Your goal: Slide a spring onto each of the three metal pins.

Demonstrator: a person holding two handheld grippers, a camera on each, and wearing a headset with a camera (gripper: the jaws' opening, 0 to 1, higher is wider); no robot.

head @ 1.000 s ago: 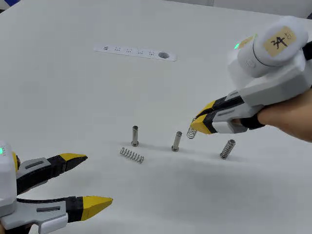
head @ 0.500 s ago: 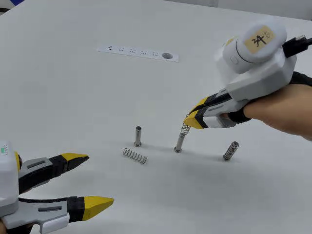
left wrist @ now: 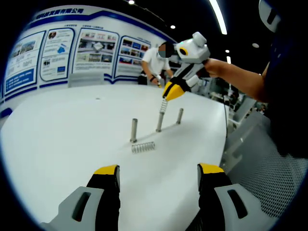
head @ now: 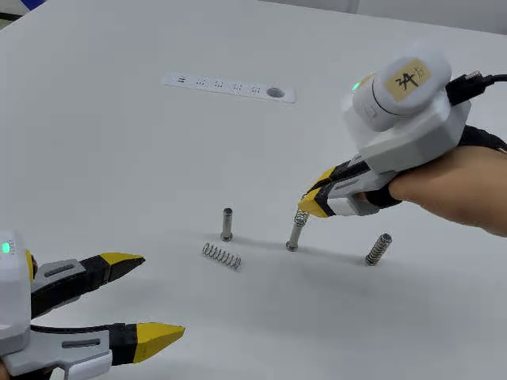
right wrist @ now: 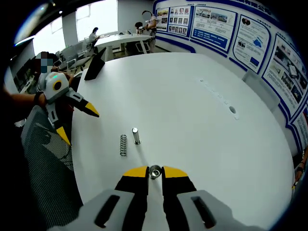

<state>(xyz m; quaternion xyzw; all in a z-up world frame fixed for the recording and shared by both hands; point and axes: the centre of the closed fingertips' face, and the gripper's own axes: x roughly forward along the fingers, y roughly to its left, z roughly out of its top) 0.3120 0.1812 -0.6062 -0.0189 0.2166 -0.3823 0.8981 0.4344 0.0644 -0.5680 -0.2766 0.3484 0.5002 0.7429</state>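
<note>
Three pins stand on the white table (head: 119,158): the spring-covered pin (head: 379,248) on the right, and the bare pin (head: 227,224) on the left with a loose spring (head: 221,256) lying just beside it. Right gripper (head: 309,207) is pinched on the held spring (head: 301,215), which sits over the top of the middle pin (head: 294,237). Left gripper (head: 162,293) hangs wide open, well apart from the pins.

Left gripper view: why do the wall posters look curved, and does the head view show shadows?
Left gripper view: the fisheye lens bows the posters and the table edge; a ceiling light strip glares. Head view: soft even light, faint shadows beside the bare pin and the loose spring.
</note>
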